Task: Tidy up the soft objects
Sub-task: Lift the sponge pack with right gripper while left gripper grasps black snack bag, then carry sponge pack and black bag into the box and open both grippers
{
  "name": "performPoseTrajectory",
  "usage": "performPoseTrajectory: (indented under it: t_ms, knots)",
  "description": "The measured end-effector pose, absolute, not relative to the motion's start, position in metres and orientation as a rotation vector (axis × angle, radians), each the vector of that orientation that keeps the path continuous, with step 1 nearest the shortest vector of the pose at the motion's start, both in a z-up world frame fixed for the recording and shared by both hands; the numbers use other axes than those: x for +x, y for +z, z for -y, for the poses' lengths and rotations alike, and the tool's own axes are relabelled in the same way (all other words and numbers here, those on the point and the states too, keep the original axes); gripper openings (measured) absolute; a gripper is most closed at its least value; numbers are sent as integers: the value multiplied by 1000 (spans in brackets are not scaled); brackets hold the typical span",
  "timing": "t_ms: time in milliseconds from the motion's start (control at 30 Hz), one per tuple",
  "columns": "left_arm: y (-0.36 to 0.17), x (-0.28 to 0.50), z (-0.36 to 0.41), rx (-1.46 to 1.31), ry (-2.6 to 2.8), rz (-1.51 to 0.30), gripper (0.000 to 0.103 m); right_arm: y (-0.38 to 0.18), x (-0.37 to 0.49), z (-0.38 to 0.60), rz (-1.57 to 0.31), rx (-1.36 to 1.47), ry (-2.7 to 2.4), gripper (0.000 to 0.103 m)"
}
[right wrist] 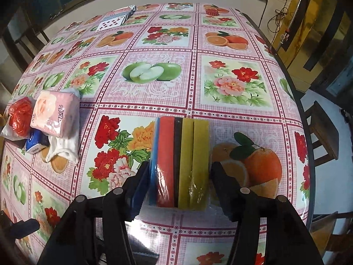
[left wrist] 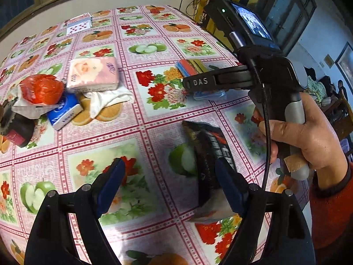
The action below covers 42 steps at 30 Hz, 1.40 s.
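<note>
A wrapped pack of sponges (right wrist: 181, 154), blue, red, black and yellow-green, stands on edge on the fruit-print tablecloth. My right gripper (right wrist: 181, 187) is open, one finger close on each side of the pack's near end. In the left wrist view the same gripper (left wrist: 198, 88) is held by a hand (left wrist: 308, 137), with the sponge pack (left wrist: 192, 67) just beyond it. My left gripper (left wrist: 171, 185) is open and holds nothing. A black packet (left wrist: 209, 154) lies just ahead of its right finger. At the left is a pile: pink tissue pack (left wrist: 92, 72), red plastic bag (left wrist: 42, 88), blue tissue pack (left wrist: 64, 110), white cloth (left wrist: 106, 99).
Playing cards (right wrist: 112, 19) lie spread at the table's far left. A dark object (left wrist: 15, 128) sits at the left edge by the pile. The table's right edge (right wrist: 295, 101) drops off to a wooden chair (right wrist: 322, 130). A wall runs behind the table.
</note>
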<state>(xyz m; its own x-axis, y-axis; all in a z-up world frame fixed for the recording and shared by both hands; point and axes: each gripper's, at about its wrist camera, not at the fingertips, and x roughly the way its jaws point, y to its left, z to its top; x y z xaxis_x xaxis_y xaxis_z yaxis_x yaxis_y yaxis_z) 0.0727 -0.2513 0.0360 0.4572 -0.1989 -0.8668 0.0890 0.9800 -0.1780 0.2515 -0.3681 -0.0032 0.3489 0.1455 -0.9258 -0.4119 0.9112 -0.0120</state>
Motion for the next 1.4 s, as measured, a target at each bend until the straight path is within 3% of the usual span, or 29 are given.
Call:
performPoseTrajectory:
  t_ms: [100,467,600,733,800,833,867,900,1400]
  knots:
    - [39,70,258,-145,-252,-1090,84,-7,253,371,-1182,-271,374,82]
    - [9,98,280,-125,-248,-1231,83,-8,254,369,-1182,-292,404,87]
    - [6,104,287,-72,-208,-1203,86,-11,255,367,-1189,-319,417,96]
    - [2,97,302,61,-178,-1165,83,-11,252,368,-1167,-314,407,97]
    - [3,86,296,88,-168,-1134,72,-10,247,368,-1149,-301,408,88]
    - [5,81,288,79,-150,-1123,50,-8,244,368,-1140,-294,416,82]
    - [7,77,278,64,-119,-1121,42,-5,239,366,-1124,-297,422,63]
    - [8,75,269,29,-113,-1131,42,-2,235,363,-1115,-301,425,45]
    - [34,-10,145,-196,-39,-1024,41,13,148,345,-1100,-16,638,43]
